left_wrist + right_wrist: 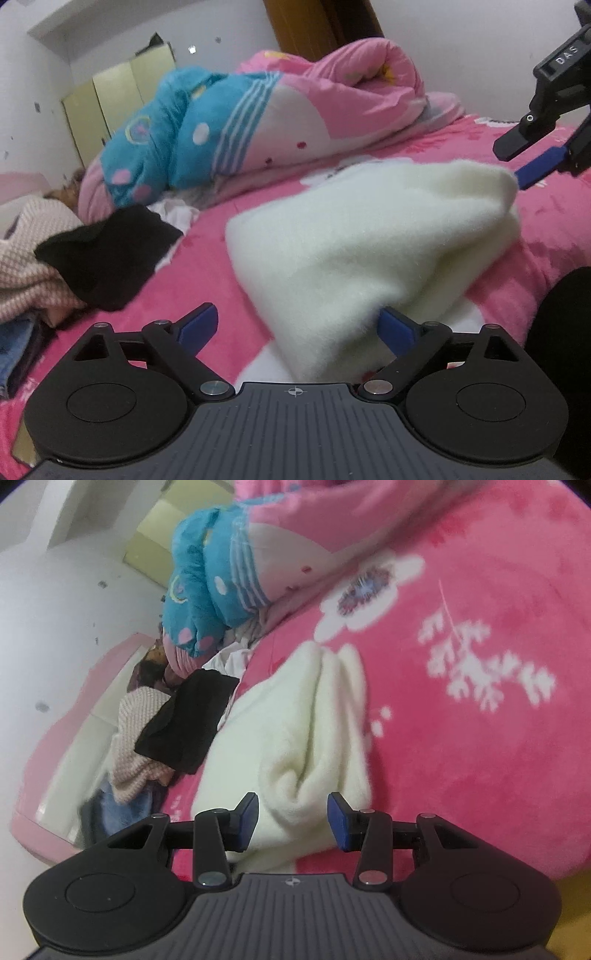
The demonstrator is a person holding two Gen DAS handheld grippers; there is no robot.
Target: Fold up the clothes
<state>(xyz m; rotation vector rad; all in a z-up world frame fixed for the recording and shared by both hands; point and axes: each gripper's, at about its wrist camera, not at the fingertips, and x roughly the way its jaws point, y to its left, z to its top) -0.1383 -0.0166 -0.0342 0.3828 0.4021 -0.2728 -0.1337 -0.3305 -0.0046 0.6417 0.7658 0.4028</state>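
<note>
The cream fleece garment (pixel 354 236) lies doubled on the pink bed (pixel 480 738). Both the left claw (pixel 299 325) and right claw (pixel 291 819) stand apart, fleece between their fingers. Closing either should pinch every layer squarely near the garment's edge.

"DAS" on right hand-held gripper (pixel 532 162)

The left gripper (pixel 297 328) stands wide open over a pink flowered bed blanket (pixel 207 266), and a fluffy cream-white folded garment (pixel 369 251) lies between its blue fingertips (pixel 197 326). The right gripper (pixel 528 158) is at the garment's far corner. A black cloth (pixel 107 254) lies on the left.
</note>
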